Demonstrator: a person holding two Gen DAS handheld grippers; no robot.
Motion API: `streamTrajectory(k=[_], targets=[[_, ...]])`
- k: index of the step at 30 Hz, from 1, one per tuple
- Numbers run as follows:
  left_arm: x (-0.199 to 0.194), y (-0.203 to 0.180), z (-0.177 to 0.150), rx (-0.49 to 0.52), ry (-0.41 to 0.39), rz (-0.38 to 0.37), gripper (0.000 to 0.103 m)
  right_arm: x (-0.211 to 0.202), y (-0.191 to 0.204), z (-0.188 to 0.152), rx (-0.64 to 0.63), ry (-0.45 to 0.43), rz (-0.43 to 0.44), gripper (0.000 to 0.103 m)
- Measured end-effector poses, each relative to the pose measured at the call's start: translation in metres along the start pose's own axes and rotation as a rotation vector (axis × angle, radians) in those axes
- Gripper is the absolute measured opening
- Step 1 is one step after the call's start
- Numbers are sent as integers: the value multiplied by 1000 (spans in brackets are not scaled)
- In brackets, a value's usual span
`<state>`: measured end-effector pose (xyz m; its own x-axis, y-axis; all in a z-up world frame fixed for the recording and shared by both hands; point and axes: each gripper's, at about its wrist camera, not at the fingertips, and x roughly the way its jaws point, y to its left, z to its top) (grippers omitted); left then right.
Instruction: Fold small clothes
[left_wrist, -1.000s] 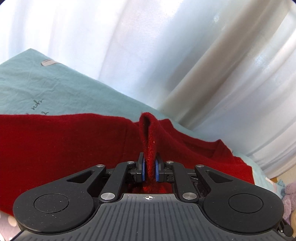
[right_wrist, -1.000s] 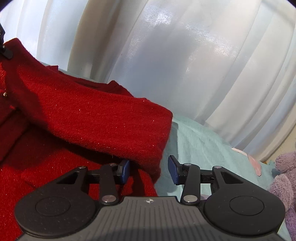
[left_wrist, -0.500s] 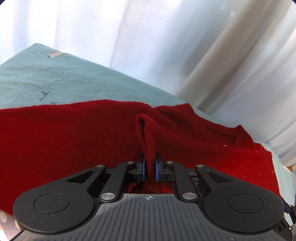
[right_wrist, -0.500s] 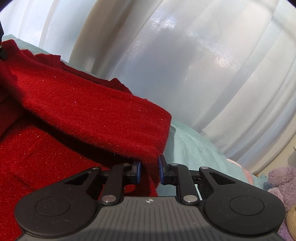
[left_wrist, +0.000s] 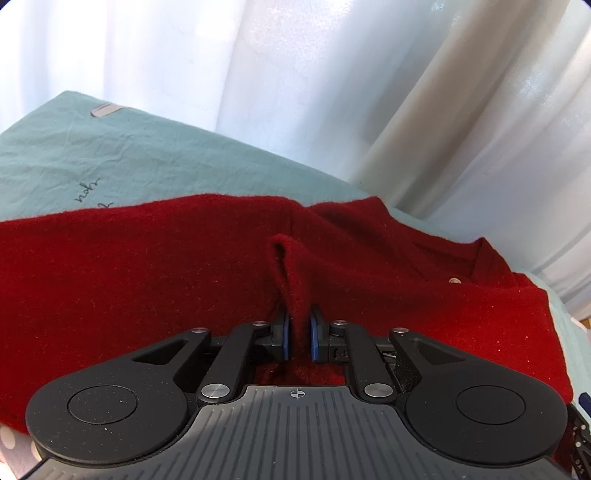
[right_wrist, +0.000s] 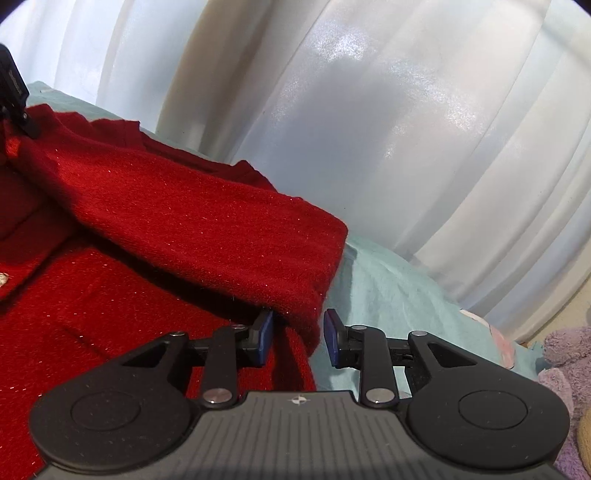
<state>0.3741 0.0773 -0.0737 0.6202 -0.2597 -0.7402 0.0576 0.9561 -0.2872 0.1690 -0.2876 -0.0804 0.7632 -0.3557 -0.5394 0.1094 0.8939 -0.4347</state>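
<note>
A red knit cardigan (left_wrist: 147, 266) lies on a teal sheet (left_wrist: 110, 155). My left gripper (left_wrist: 298, 338) is shut on a raised fold of its fabric, low over the garment. In the right wrist view the cardigan (right_wrist: 110, 314) shows with a sleeve (right_wrist: 221, 229) laid across its body. My right gripper (right_wrist: 298, 338) is open, its blue pads apart on either side of the sleeve's cuff end. The left gripper's black body (right_wrist: 14, 99) shows at the far left edge, on the sleeve's other end.
White curtains (left_wrist: 332, 92) hang behind the bed. A purple plush toy (right_wrist: 565, 369) sits at the right edge. The teal sheet (right_wrist: 388, 288) lies bare to the right of the cardigan. A small grey tag (left_wrist: 107, 109) lies on the sheet's far left.
My right gripper closed on the sleeve cuff half a second ago and has now opened again. My left gripper has lowered with its fold; the cardigan lies flatter.
</note>
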Motion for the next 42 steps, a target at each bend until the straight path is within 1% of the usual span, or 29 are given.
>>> streamTrajectory(k=[2,4,6,8,11,13,15,17,21,25,27,29,30,31,32,33,35,36,37,39,42], targets=[[1,0,-1,-8,-1,7,15,-11,-10,3,37,-13,25,28],[1,-1,-1,-22,-12,4,22,-19,-18,7,83,-41,41,27],[1,-3,0,-22,-19,2,26,-21,-20,12,118,-63,60,27],[0,-5,0,-26,-16,-4,26,-15,-15,15,136,-74,79,27],[-4,-3,-1,-23,-18,2,25,-4,0,20,122,-69,118,27],[-7,1,-1,-30,-18,9,25,2,12,21,96,-71,159,27],[-10,6,-2,-38,-21,7,25,9,23,22,60,-65,176,27],[-11,10,-3,-51,-11,1,25,20,32,20,32,-39,168,27],[-10,13,-9,-66,17,-45,25,28,38,17,26,-40,152,27],[-5,7,-16,-11,24,-21,24,29,39,16,22,-41,145,29],[-5,10,-17,-26,19,-28,24,29,41,15,15,-42,138,29],[-7,14,-18,-60,13,-52,37,29,43,15,20,-40,125,32],[-9,16,-19,-89,19,-90,54,30,43,15,26,-39,113,37],[-11,19,-20,-113,23,-123,75,30,44,15,30,-40,99,43],[-14,20,-21,-132,24,-142,81,30,44,14,31,-41,83,47],[-22,20,-23,-152,7,-138,86,30,42,14,35,-41,67,54],[-41,25,-27,-170,-55,-97,88,26,37,15,63,-34,65,55],[-53,32,-29,-198,-90,-90,91,23,33,16,85,-33,74,56],[-64,43,-32,-245,-124,-86,95,18,30,16,103,-34,80,58],[-87,74,-40,-369,-196,-56,95,4,25,13,130,-47,90,62],[-114,135,-54,-584,-293,64,96,-15,20,8,156,-63,113,66]])
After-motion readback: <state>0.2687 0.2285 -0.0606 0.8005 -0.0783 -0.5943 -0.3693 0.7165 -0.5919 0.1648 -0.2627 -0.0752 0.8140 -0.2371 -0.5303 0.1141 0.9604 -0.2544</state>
